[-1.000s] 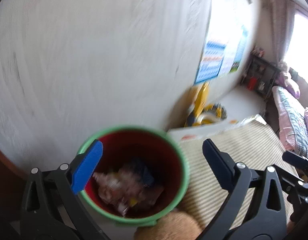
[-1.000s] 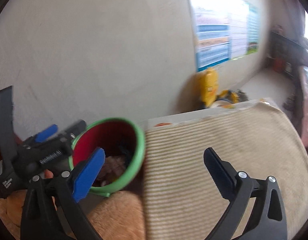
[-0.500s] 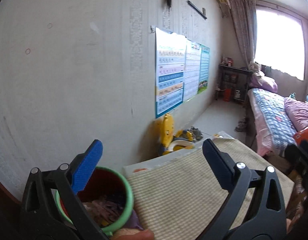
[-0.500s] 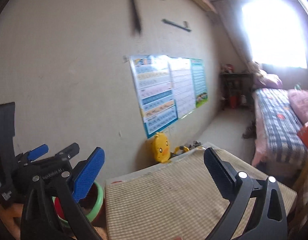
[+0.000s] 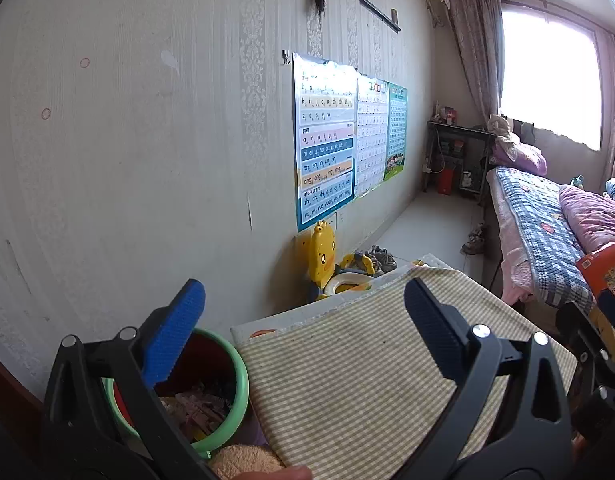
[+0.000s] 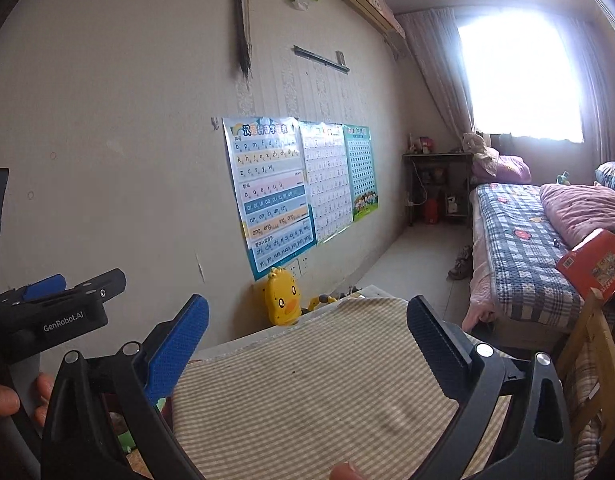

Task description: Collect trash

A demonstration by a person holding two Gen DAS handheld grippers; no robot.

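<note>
Both views have tilted up off the bin (image 5: 231, 396) (low left, trash inside); left gripper (image 5: 303, 328) and right gripper (image 6: 307, 332), wide and empty, should scan the striped cloth (image 5: 367, 368) before committing.

A low surface covered with a striped beige cloth (image 5: 371, 376) stood against the wall. Just beside its left edge sat a green-rimmed red bin (image 5: 227, 384) holding scraps. Beyond lay pale floor (image 6: 419, 256), with a yellow duck potty (image 5: 327, 264) and shoes (image 5: 473, 238) on it.
</note>
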